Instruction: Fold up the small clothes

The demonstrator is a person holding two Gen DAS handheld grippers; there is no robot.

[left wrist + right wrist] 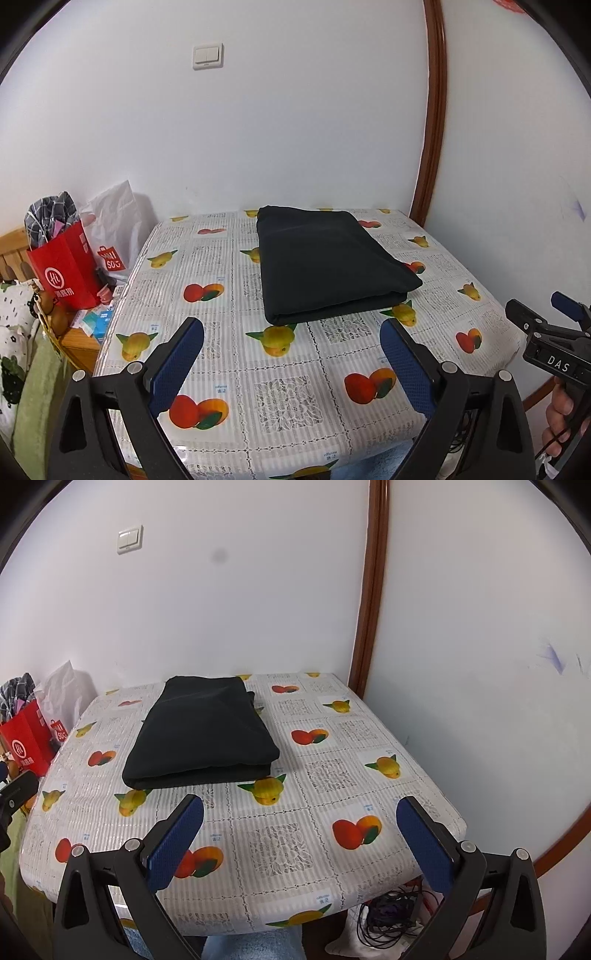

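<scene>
Dark garment (328, 262) lies folded flat on the tabletop (207, 325), near the wall. I judge it soft, light and floppy; I'd pinch its near folded edge. Both left gripper (291, 363) and right gripper (301, 845) fingers stand apart, empty.

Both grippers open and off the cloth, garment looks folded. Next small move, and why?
Probably bring the left gripper forward and down to the near edge of the black garment. The garment lies folded in layers on the fruit-print tablecloth, untouched; both the left gripper and the right gripper are open, empty and short of it. Whether another fold is needed I can't tell.
</scene>
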